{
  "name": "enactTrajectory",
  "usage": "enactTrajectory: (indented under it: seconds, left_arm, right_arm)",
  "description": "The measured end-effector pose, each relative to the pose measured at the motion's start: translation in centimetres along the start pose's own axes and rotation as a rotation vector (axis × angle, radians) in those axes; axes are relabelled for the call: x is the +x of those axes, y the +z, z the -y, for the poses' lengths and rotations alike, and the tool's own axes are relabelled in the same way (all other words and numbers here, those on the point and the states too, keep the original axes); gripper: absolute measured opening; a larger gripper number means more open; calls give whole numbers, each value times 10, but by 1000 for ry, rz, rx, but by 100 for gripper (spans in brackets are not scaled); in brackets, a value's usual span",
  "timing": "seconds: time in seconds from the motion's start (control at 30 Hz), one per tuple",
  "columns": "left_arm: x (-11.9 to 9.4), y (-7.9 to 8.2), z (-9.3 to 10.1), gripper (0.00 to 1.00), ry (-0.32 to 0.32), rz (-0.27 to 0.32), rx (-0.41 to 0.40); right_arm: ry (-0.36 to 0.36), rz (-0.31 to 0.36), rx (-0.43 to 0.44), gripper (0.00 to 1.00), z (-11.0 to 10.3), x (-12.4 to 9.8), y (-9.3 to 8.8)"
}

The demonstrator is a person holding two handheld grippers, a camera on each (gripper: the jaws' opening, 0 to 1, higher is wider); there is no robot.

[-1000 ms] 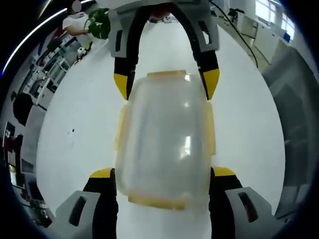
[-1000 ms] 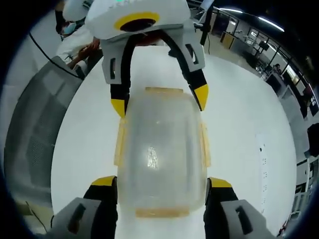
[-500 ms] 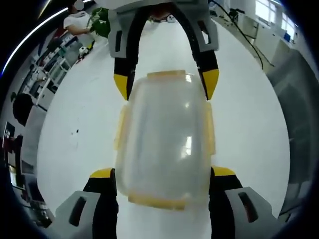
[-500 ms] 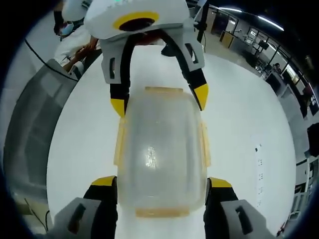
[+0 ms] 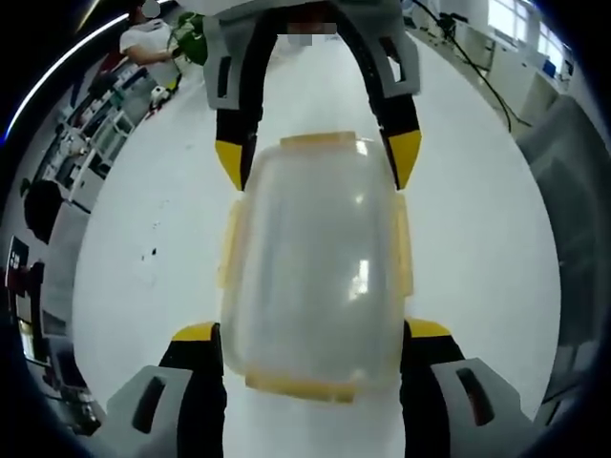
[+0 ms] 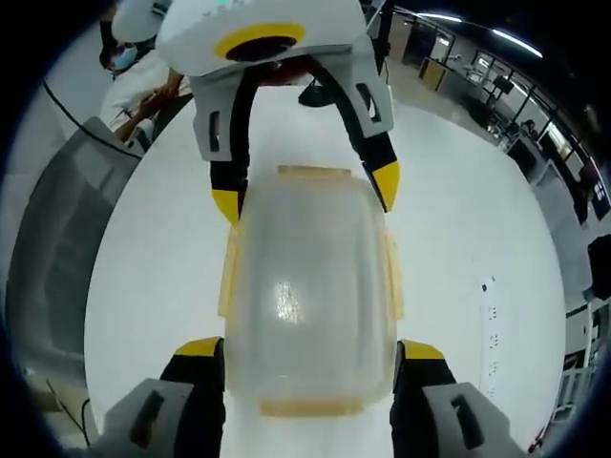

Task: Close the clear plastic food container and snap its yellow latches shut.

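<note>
your left gripper (image 5: 310,348) and right gripper (image 6: 310,358) each clamp one end of clear container (image 5: 315,262) at frame centre; lid on, yellow latches (image 5: 403,243) lying flat along sides.

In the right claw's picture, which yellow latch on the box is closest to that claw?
The yellow latch on the clear box's near end, low in the view between the right claw's tips. The opposite latch sits by the other claw.

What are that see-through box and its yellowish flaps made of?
The box looks like clear, slightly cloudy plastic: glossy highlights show and the white table shows through. The flaps look like translucent yellow plastic, probably a softer, matte kind.
</note>
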State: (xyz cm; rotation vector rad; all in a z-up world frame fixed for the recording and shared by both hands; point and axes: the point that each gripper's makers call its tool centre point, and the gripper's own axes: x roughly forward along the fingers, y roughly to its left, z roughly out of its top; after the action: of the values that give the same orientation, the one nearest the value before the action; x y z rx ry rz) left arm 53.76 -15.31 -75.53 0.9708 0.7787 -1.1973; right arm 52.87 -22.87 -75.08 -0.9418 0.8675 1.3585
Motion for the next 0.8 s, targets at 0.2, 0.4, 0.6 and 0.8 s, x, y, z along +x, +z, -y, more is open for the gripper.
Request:
enactTrajectory:
  seconds: [0.2,0.4,0.6,0.8]
  left_arm:
    - [0,0,1,72,1,-2,1]
    - [0,0,1,73,19,14,0]
    - [-6,2,2,71,11,28,3]
    - [-15,5,4,74,28,55,-12]
  right_arm:
    - [-6,9,2,70,-1,0,0]
    - [-31,23,-11,70,-1,-3,1]
    - [-45,40,13,75,-1,-10,1]
    - [-89,81,52,76,-5,-16,1]
